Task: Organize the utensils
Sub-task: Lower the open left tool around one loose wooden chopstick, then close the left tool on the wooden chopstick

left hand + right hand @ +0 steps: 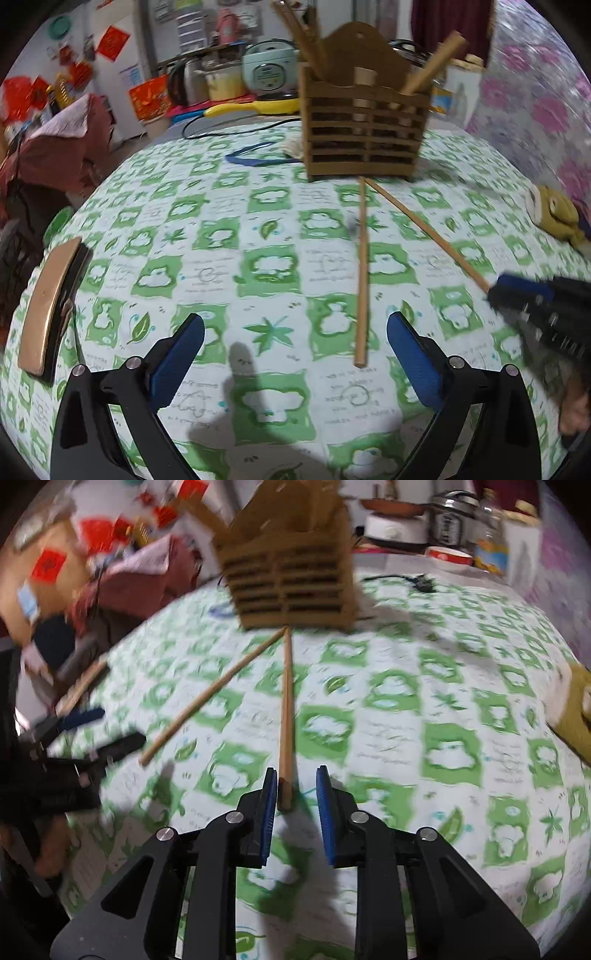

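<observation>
The right gripper [295,797] brackets the near end of one chopstick [286,716]; only its left pad touches, with a gap at the right pad. The left gripper [295,350] stands wide open, empty, beside the second chopstick [362,280]. Both chopsticks converge at the far slatted wooden utensil holder [364,129] on the green-patterned tablecloth [221,258].

The worktop [207,258] is covered in a matt printed cloth, green and white, smooth and flat. Both chopsticks [285,716] look like bare, unvarnished wood with a dull finish. The slatted utensil holder [364,122] seems to be brown wood or fibreboard, matt and slightly rough. The left gripper [295,354] and right gripper [295,805] are black plastic with a faint sheen, shiny metal rivets, and blue ribbed rubbery pads [327,812]. The rice cooker [269,70] behind is glossy plastic
</observation>
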`<state>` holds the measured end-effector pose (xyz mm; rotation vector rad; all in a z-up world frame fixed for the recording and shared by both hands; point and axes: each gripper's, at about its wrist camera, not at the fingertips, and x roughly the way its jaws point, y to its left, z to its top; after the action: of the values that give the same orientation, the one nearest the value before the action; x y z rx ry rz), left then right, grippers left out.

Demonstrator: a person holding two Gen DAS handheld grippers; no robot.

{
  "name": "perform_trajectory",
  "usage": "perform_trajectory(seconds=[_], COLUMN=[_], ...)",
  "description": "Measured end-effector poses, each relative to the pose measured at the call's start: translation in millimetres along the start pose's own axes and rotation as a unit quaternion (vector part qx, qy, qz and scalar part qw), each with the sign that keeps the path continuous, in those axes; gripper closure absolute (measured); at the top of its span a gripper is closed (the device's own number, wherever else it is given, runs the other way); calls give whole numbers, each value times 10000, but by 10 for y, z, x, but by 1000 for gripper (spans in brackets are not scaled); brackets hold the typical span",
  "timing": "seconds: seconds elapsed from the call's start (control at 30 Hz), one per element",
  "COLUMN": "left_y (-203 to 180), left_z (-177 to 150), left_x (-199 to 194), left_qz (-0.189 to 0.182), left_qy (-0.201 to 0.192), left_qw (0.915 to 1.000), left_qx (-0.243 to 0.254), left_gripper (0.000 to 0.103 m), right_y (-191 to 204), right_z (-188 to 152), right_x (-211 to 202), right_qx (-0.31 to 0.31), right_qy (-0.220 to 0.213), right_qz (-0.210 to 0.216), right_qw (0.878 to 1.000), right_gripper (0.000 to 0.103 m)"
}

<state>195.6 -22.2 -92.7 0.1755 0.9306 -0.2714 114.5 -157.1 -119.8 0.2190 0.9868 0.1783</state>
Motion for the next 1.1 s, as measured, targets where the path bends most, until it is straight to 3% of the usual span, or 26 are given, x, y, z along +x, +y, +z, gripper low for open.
perform_trajectory(seconds=[0.1,0.2,0.4,0.5,0.67,0.87,1.1], left_y=[-82,-132,-132,-134,-150,-183,-145], left_z=[-21,-39,-48,-56,-68,-74,-58], left_x=[-9,7,57,82,118,104,120], left_qz=[-205,-344,-546,-626,-711,-791,-823], left_qy=[13,84,224,311,426,391,406], left_qw=[9996,9987,9976,9968,9957,9948,9950], left_qx=[218,353,366,384,424,500,385], left_gripper=[7,19,44,53,59,93,95], right_y=[55,97,-31,-43,-44,-2,42], right_z=[-4,1,28,26,29,24,19], right_x=[-84,-100,-100,-101,-99,-90,-60], right_qx=[-163,-291,28,68,49,-45,-144], right_qy=[-217,-280,-313,-324,-328,-314,-232], right_qz=[-29,-50,-72,-83,-86,-68,-41], right_qw=[9996,9992,9995,9994,9994,9995,9996], right_gripper=[59,58,58,57,57,57,58])
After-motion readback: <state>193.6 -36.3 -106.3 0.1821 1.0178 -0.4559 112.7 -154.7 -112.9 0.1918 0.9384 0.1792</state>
